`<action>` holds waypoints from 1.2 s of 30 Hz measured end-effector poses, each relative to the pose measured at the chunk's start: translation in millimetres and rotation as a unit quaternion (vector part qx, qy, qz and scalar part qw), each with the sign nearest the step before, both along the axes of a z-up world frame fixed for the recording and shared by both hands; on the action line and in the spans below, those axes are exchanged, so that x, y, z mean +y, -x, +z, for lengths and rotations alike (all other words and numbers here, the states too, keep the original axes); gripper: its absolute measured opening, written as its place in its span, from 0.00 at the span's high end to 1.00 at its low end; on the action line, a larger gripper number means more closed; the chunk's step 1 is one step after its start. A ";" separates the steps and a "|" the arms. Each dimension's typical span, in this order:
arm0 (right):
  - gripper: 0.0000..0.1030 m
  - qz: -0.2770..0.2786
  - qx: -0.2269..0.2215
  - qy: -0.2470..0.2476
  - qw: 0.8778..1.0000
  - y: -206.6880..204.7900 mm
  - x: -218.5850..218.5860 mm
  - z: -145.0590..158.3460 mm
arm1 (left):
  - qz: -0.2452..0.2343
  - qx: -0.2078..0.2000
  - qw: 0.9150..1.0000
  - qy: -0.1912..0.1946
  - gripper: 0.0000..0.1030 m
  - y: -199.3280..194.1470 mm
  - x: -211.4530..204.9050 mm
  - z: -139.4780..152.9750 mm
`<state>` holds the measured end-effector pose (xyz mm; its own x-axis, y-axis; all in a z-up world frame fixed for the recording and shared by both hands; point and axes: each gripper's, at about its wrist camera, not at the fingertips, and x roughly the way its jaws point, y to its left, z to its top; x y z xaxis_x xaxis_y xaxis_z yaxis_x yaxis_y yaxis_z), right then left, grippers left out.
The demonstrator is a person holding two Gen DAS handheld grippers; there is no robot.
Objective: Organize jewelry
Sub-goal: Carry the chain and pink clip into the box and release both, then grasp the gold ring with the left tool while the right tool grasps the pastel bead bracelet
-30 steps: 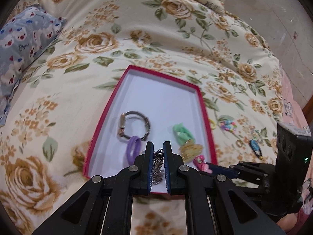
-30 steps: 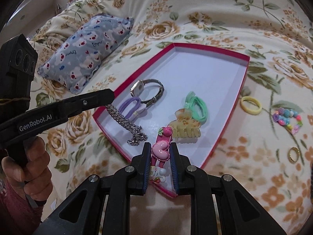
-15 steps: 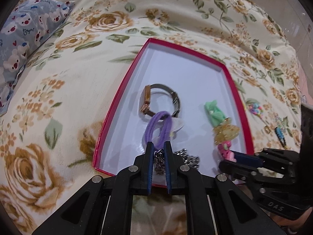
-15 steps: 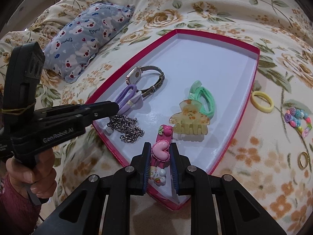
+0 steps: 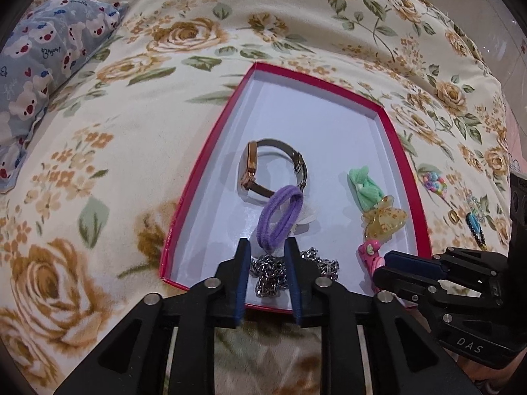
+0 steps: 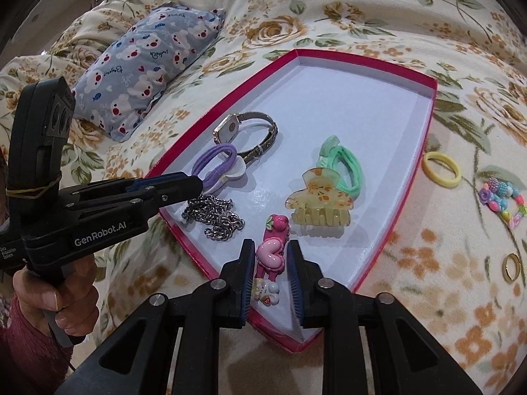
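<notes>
Chain (image 5: 270,273) partly hidden behind left gripper (image 5: 266,275).

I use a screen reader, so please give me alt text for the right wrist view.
The right claw, open, straddles a pink hair clip at the near end of a red tray on a floral bedspread. The tray also holds a watch, chain, claw clip and purple and green hair ties; the left claw reaches in from the left.

"GenRobot.AI" was printed in white on the left gripper (image 6: 194,182) body; small text beside it read approx. "Data Acquisition System". "DAS" stood on the right gripper (image 5: 382,265) housing. The pillow (image 6: 148,65) print had cursive wording, illegible.
</notes>
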<state>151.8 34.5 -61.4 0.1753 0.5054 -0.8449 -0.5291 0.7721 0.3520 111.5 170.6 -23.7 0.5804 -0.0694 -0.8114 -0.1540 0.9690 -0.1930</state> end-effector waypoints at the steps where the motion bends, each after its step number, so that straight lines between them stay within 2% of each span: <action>1: 0.77 -0.004 -0.001 -0.004 1.000 0.0 -2.3 2.4 | 0.001 -0.003 1.000 0.000 0.79 1.5 0.1 2.2; 5: 0.75 -0.017 -0.009 -0.019 1.000 2.4 -15.1 15.3 | 0.004 -0.012 1.000 0.003 0.75 8.1 -0.9 10.3; 7: 0.69 -0.029 -0.014 -0.026 0.999 4.5 -26.1 22.2 | 0.004 -0.017 1.000 0.002 0.71 11.9 -3.7 14.6; 13: 0.68 -0.081 -0.027 -0.030 0.996 8.5 -71.2 38.0 | -0.011 -0.027 1.000 0.005 0.66 18.1 -16.9 24.0; 26: 0.68 -0.199 -0.041 -0.013 0.979 16.9 -172.0 48.7 | -0.082 -0.034 0.996 0.007 0.61 13.9 -68.1 35.7; 36: 0.68 -0.253 -0.049 -0.002 0.966 23.9 -226.3 50.0 | -0.133 -0.027 0.991 0.005 0.57 -1.3 -110.3 37.1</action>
<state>127.9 -191.8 -11.4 0.4798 0.3369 -0.8101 -0.1147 0.9395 0.3228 112.8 60.3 13.4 0.5828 -0.2327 -0.7786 0.1167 0.9722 -0.2032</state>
